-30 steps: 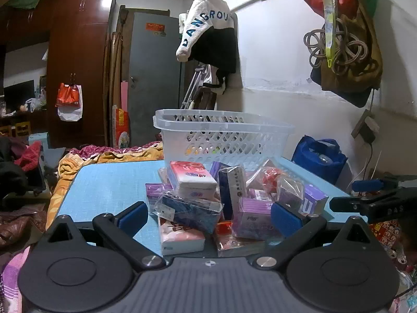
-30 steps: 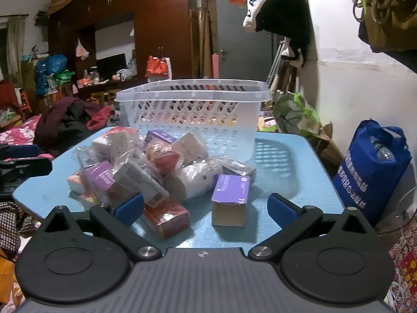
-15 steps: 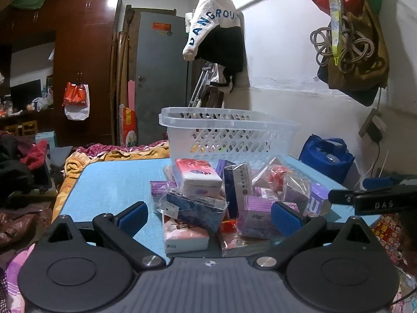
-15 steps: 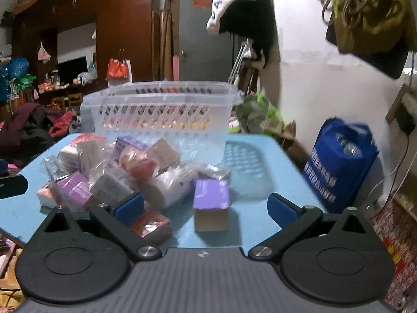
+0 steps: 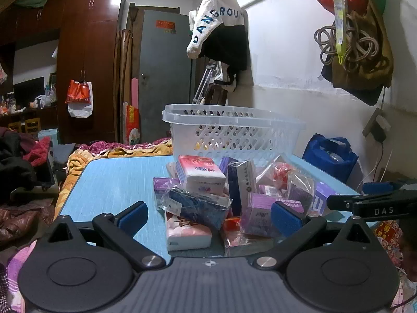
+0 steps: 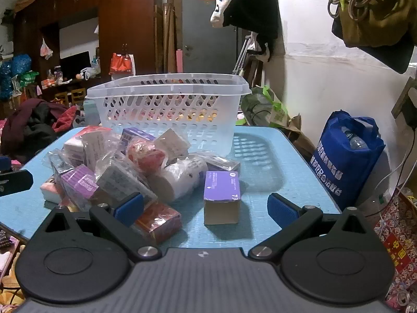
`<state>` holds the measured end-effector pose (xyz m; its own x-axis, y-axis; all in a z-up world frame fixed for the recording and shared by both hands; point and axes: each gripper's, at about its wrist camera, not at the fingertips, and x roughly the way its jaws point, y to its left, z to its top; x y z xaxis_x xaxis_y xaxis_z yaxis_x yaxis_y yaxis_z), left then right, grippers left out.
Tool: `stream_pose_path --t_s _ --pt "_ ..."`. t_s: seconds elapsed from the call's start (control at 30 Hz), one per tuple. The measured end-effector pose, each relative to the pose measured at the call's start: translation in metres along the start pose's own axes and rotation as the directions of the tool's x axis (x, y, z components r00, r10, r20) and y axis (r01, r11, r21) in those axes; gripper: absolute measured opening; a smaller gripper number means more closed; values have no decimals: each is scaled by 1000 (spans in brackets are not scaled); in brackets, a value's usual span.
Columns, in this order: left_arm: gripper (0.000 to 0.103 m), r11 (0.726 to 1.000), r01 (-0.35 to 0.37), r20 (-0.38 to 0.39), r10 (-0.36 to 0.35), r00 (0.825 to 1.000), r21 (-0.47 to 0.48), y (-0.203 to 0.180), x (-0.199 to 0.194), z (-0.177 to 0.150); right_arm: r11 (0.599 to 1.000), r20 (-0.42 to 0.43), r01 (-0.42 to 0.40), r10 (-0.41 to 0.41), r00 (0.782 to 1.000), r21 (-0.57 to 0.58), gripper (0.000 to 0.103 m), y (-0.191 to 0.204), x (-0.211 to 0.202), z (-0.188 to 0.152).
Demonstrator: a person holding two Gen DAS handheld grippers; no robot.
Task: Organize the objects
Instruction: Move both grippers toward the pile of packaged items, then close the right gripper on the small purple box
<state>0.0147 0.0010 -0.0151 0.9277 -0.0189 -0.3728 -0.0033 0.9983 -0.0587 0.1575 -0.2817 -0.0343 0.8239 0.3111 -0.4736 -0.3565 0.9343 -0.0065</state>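
Note:
A heap of small packets and boxes (image 5: 224, 193) lies on the blue table (image 5: 114, 180), in front of a clear plastic basket (image 5: 232, 133). My left gripper (image 5: 208, 215) is open at the heap's near edge, with a pink-and-white tissue pack (image 5: 186, 232) between its fingers' line. My right gripper (image 6: 206, 207) is open too, and a purple box (image 6: 222, 195) stands upright just ahead of it. The same basket (image 6: 166, 112) and heap (image 6: 122, 167) fill the right wrist view's left half. The right gripper's side (image 5: 372, 206) shows in the left wrist view.
A blue shopping bag (image 6: 346, 156) stands on the floor right of the table. Clothes and bags hang on the white wall (image 5: 299, 60). A bed with piled clothes (image 5: 23, 161) lies to the left. Bare tabletop (image 6: 263, 156) lies right of the basket.
Both views shifted slightly: the right gripper has swung so the purple box sits nearer centre between its fingers. The left gripper edged a little closer to the heap. Both stayed open.

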Motion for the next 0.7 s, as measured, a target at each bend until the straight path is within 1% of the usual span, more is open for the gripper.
stream_pose_path --t_s 0.5,0.6,0.67,0.7 --pt "102 1000 -2 -2 2 1000 1 0 0 -1 1000 -2 -20 20 1000 -11 103 3 -1 1" --pt "102 1000 -8 -4 8 1000 3 0 1 -2 999 -1 -51 51 999 -14 103 1 -1 1" --pt "102 1000 -20 -7 20 1000 5 2 4 -4 997 14 -80 81 997 -15 103 -7 0 2" --pt "102 1000 -28 -11 28 1000 2 4 5 -5 997 24 -78 78 997 -4 103 -14 1 2"
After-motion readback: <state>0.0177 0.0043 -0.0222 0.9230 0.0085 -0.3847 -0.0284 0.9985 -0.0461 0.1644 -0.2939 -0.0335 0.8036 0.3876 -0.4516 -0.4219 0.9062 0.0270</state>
